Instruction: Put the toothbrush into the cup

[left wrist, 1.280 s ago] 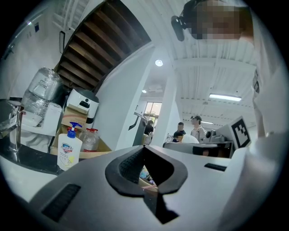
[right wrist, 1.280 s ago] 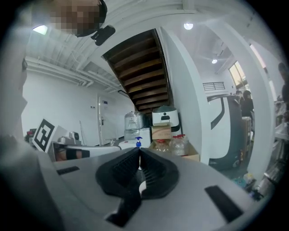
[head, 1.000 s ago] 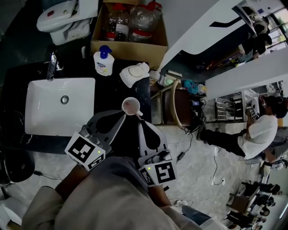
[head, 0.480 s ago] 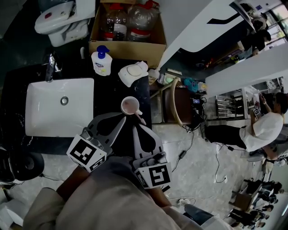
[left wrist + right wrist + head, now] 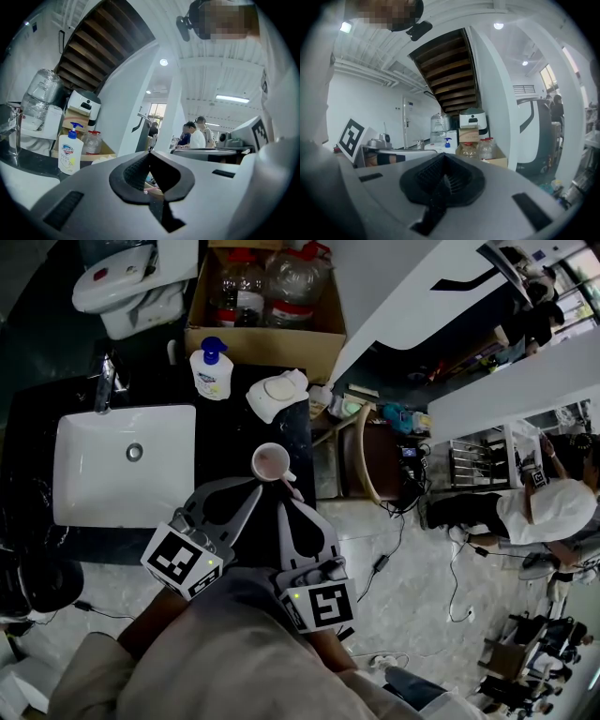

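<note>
Grey-beige sleeves (image 5: 220, 652): seen nearest, at the bottom of the head view, both arms stretched forward.
Left hand-held gripper (image 5: 259, 486): held over the near part of the black table (image 5: 234, 427), tip just beside the near-left side of the cup (image 5: 271, 461). A narrow slit is seen between the pads in the left gripper view. Nothing is gripped.
Right hand-held gripper (image 5: 282, 506): held just right of the left one. Jaws are closed together, ribbed pads are met, and nothing is seen between them in the right gripper view.
Toothbrush (image 5: 295, 490): small pink stick, hard to make out, laid by the table's right edge between the cup and the right tip, outside the cup. Contact with that tip cannot be told.
Cup: white, pinkish inside, stood upright near the table's right edge, handle turned toward the right tip.
Sink (image 5: 94, 479): white, rectangular, set into the table well left of the cup.
White lidded thing (image 5: 278, 393): placed behind the cup, at the back right corner.
Soap bottle (image 5: 212, 371): white with a blue pump, stood at the back edge, left of the lidded thing.
Cardboard box (image 5: 267, 341): placed behind the table, with red-capped clear bottles held in it.
Toilet (image 5: 131, 282): white, seen farthest back, at the left.
</note>
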The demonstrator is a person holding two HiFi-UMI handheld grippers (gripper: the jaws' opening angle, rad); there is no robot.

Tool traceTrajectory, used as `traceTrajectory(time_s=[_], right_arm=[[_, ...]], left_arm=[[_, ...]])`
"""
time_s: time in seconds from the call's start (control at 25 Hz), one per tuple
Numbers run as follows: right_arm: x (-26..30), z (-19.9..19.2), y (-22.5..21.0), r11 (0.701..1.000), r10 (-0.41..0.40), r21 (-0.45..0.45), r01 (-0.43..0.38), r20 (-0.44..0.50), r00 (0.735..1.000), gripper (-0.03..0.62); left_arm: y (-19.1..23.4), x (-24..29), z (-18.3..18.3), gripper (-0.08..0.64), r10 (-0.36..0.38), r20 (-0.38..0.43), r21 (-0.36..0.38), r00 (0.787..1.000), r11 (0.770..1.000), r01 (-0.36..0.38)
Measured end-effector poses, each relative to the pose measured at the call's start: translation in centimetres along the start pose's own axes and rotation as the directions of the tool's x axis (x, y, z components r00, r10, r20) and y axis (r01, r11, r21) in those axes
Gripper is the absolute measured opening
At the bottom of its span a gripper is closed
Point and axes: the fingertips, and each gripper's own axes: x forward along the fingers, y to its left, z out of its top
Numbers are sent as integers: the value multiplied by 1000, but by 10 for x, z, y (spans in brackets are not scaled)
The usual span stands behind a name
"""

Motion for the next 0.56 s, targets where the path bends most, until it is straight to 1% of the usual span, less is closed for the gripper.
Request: traceTrajectory(time_s=[0.56], right_arm=[[4,-1,-3,1000,-11,-5,11,-12,1000,5]], left_arm=[[4,1,2,9,3,3,-12,1000,1000,-3]])
